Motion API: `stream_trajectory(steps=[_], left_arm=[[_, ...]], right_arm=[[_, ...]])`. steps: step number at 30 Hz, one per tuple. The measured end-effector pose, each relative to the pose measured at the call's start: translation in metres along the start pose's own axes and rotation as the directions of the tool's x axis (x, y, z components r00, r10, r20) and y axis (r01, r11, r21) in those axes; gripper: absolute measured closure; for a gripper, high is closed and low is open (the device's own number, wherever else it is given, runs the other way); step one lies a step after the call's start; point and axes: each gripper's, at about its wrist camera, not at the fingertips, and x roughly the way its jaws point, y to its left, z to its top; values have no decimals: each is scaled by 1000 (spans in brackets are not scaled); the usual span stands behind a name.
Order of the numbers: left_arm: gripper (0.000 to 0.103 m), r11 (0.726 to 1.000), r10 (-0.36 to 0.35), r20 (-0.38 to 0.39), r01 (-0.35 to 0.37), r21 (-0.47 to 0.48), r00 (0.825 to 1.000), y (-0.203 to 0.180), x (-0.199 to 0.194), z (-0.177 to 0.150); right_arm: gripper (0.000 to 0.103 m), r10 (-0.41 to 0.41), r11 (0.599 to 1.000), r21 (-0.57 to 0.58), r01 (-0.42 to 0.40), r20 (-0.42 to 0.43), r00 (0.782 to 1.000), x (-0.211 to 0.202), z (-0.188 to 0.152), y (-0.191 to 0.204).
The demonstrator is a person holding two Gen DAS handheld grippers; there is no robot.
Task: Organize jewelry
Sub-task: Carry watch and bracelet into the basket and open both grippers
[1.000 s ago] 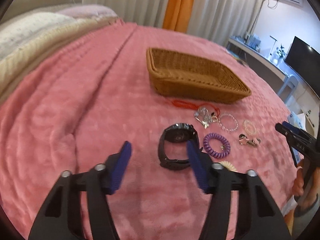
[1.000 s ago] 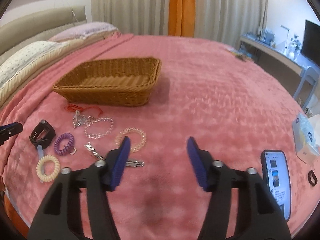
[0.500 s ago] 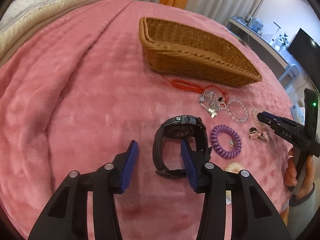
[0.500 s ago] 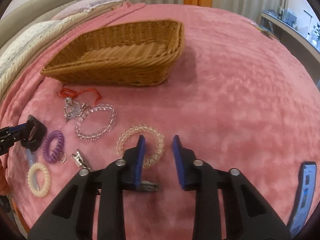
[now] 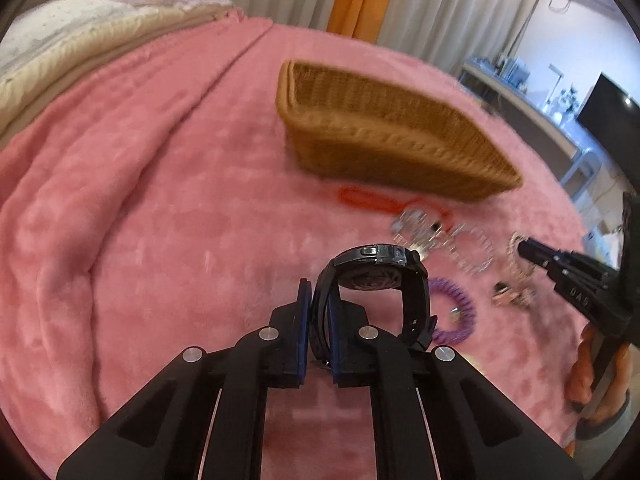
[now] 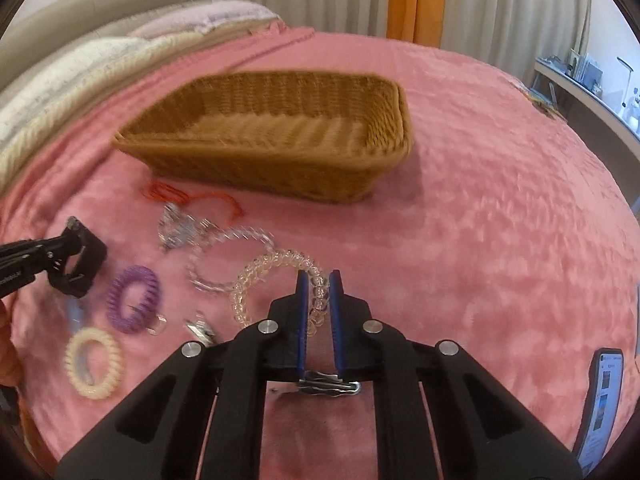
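Observation:
My left gripper (image 5: 319,300) is shut on the strap of a black watch (image 5: 380,276) and holds it just above the pink blanket. My right gripper (image 6: 319,286) is shut on a clear coil bracelet (image 6: 272,272). A brown wicker basket (image 5: 400,148) stands beyond both and also shows in the right wrist view (image 6: 280,160); it holds nothing I can see. On the blanket lie a purple coil band (image 6: 134,300), a cream coil band (image 6: 94,364), a clear bead bracelet (image 6: 224,256), a silver pendant (image 6: 176,228) on a red cord (image 6: 192,196) and a small metal clip (image 6: 200,330).
A phone (image 6: 602,400) lies at the right edge of the bed. Pillows (image 6: 100,68) line the far left. A metal hair clip (image 6: 330,386) lies under my right gripper. A desk and a TV (image 5: 608,116) stand off the bed to the right.
Both grippers have closed: the left one on the watch strap, the right one on the clear coil bracelet. The watch is lifted and stands on edge.

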Motion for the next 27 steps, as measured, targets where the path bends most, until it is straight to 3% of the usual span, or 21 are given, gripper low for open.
stream_trajectory(steps=[7,12,20,27], left_arm=[[97,999,-53,150,50,20,987,-24,-38,42],[97,998,-63,187,61,18,980,-40,-27,88],[96,1000,-19,122,19,2,992,-49,48,145],[96,1000,24,16,-24,4,1000,-50,103,147]], right_arm=[[95,19,1000,-2,-19,135,991,-41,50,10],[95,10,1000,-2,-10,162,987,-27,102,9],[95,20,997,71,-22,27,999,61,151,-12],[95,9,998,66,-3,-97,995,113,145,-12]])
